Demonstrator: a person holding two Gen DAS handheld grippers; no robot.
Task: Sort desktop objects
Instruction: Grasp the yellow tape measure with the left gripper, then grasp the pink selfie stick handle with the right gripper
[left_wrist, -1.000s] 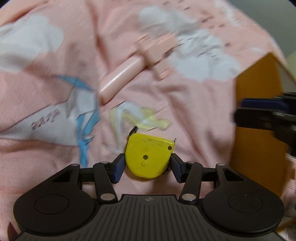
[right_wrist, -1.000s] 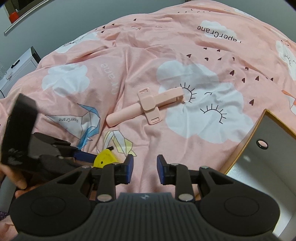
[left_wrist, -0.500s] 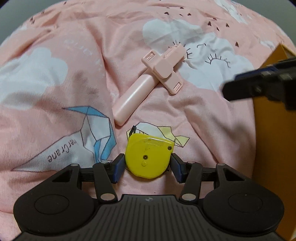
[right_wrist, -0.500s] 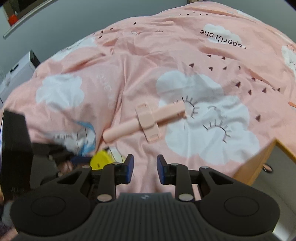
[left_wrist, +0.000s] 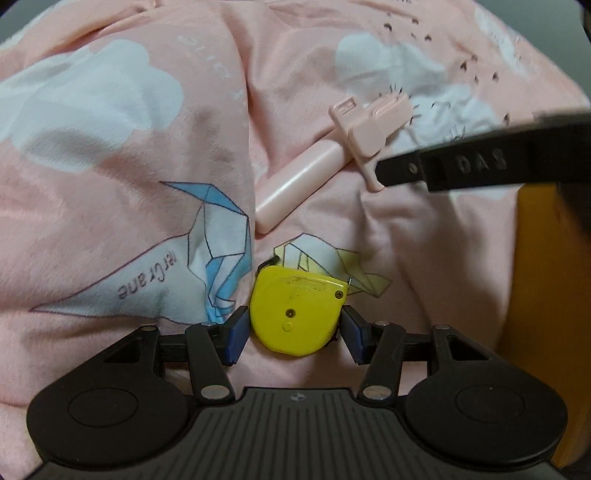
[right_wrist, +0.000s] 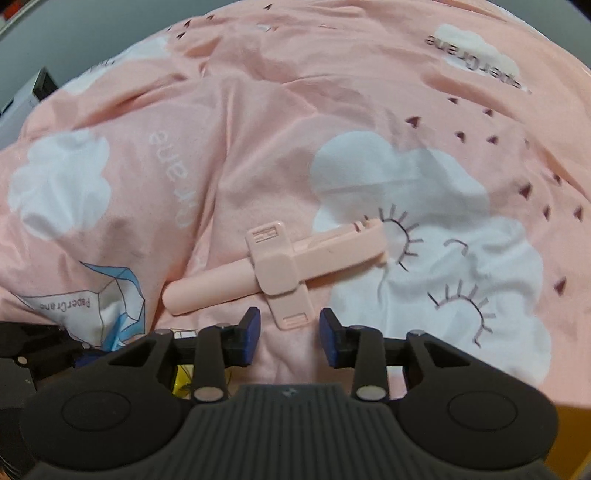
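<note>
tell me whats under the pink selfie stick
Only the pink cloud-print duvet: the pink selfie stick lies flat on it, its tip over a white cloud. In the left wrist view the right gripper's finger covers one clamp end, so whatever is beneath there is hidden.

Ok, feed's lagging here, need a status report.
Left tongs shut on yellow tape measure. Right tongs just opening, empty, at pink selfie stick on blanket. Nothing in the way.

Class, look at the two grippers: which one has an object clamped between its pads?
The left gripper: its blue pads clamp the yellow tape measure. The right gripper holds nothing; the pink selfie stick lies just beyond its open jaws.
</note>
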